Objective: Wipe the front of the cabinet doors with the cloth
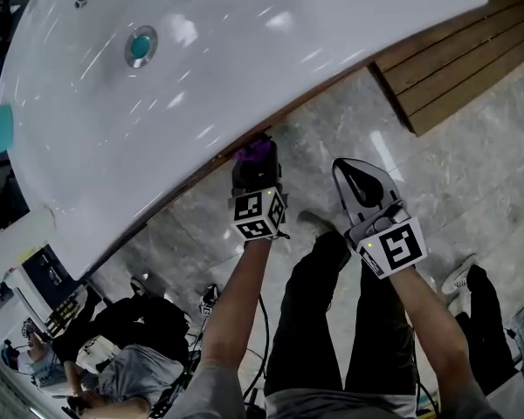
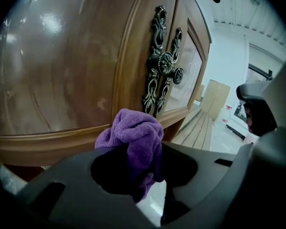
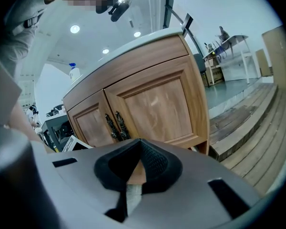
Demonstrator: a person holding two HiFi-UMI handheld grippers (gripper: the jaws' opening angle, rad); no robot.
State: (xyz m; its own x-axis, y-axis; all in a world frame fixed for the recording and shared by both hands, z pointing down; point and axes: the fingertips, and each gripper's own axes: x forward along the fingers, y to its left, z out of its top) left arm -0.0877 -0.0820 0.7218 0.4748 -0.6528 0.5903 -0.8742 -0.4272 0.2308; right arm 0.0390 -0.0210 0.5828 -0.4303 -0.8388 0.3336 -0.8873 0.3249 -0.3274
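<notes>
**A:** Head view first. What do we have?

**B:** Our left gripper [image 1: 256,166] is pushed in under the white basin [image 1: 244,51], with the purple cloth [image 1: 257,152] bunched at its tip. Our right gripper [image 1: 356,182] hangs beside it over the marble floor [image 1: 454,173], clear of the cabinet.

**A:** And the left gripper view?

**B:** The jaws are clamped on the cloth [image 2: 133,135], which bulges out ahead of them in a soft wad. It sits near the bottom rail [image 2: 52,140] of the left one of the cabinet doors [image 2: 62,66], just below the ornate handles [image 2: 163,66]. We cannot tell whether it touches the wood.

**A:** How will it handle?

**B:** We judge it light, limp and plush. It should squash flat against the panel, and it may slip back through the jaws if we press hard. We have it by its middle with a good wad forward, which suits wiping. Around the raised metal handles it could snag.

**A:** The right gripper view?

**B:** Those jaws are nearly together, with only a thin slit between them and nothing held. Both cabinet doors [image 3: 152,104] stand well apart from it.
</notes>
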